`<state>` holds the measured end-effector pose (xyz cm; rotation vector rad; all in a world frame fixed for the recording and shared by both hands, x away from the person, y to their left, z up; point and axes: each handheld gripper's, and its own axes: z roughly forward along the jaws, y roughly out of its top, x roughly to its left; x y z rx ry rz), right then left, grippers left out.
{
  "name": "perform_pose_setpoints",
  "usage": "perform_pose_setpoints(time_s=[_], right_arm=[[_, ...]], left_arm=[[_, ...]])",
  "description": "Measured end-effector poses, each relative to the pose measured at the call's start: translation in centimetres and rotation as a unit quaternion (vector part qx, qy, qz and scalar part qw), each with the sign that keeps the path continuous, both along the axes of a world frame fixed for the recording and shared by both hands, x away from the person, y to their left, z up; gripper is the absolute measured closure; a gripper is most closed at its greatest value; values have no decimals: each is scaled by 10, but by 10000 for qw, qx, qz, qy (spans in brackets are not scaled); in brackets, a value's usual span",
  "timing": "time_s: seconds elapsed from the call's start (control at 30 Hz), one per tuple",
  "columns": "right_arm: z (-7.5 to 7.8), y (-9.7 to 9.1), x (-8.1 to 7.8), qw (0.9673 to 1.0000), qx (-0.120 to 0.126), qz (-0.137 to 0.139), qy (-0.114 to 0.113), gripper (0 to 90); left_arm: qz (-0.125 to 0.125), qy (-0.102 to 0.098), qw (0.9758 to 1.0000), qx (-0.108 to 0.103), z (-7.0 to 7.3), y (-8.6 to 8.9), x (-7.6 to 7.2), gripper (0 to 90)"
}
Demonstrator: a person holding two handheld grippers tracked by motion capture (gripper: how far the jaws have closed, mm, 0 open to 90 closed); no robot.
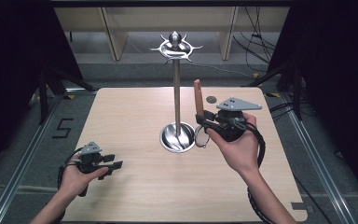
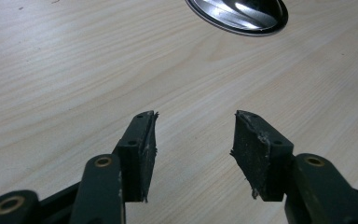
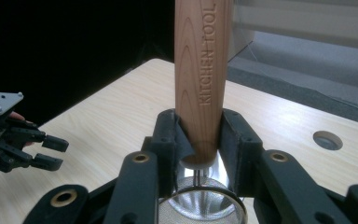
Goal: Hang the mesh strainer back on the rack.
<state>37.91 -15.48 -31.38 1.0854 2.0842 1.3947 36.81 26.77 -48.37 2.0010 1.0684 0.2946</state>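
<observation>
High view, left to right: left gripper (image 1: 114, 161) rests at seven o'clock on the worktop (image 1: 135, 116), jaws wide with nothing between them. Hanging stand (image 1: 177, 93) at centre carries nothing on its hooks. Right gripper (image 1: 203, 119) at three o'clock clamps the strainer (image 1: 202, 136) by its wooden handle (image 3: 203, 70), lifted beside the stand base. Judgement: pickup done, hanging on a hook outstanding. Handle lettering reads "KITCHEN TOOL".
</observation>
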Motion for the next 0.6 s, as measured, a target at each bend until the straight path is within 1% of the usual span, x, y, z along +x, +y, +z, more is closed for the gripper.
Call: perform_pose_setpoints(time_s=[0.03,0.07,0.1,0.13,0.17,0.23,0.33,0.4,0.43,0.47,0.5,0.53,0.57,0.6], right_arm=[[0,0,0,10000,0,0,0,693],[1,1,0,10000,54,-2,5,693],[2,0,2,9999,-2,73,-73,693],[4,1,0,10000,68,-19,6,693],[4,1,1,9999,97,3,-64,693],[7,2,0,9999,142,-43,-31,693],[10,1,2,9997,155,-15,-187,693],[11,1,2,9997,174,-3,-151,693],[13,1,1,9998,172,-44,-127,693],[13,1,3,9996,140,2,-225,693],[13,2,3,9996,194,-8,-207,693],[15,3,1,9996,245,-69,-113,693],[15,2,3,9996,197,7,-217,693],[16,2,3,9995,208,14,-246,693]], left_arm=[[0,0,10000,0,0,0,0,480],[13,-4,10000,-13,0,0,0,480],[20,3,9999,-126,-1,-1,0,480],[34,-8,9999,-119,-1,-1,0,480],[64,-3,9999,-83,0,-1,0,480],[77,3,9999,-114,-1,-2,0,480],[63,-3,9999,-84,-1,-1,0,480],[62,-3,9999,-85,-1,-1,0,480],[74,-4,9999,-114,-1,-2,0,480],[63,-6,9999,-87,0,-1,0,480],[26,2,9999,-129,-1,-1,0,480],[23,15,9999,-125,-1,-1,0,480],[26,3,9999,-127,-1,-1,0,480],[24,5,9999,-125,-1,-1,0,480]])
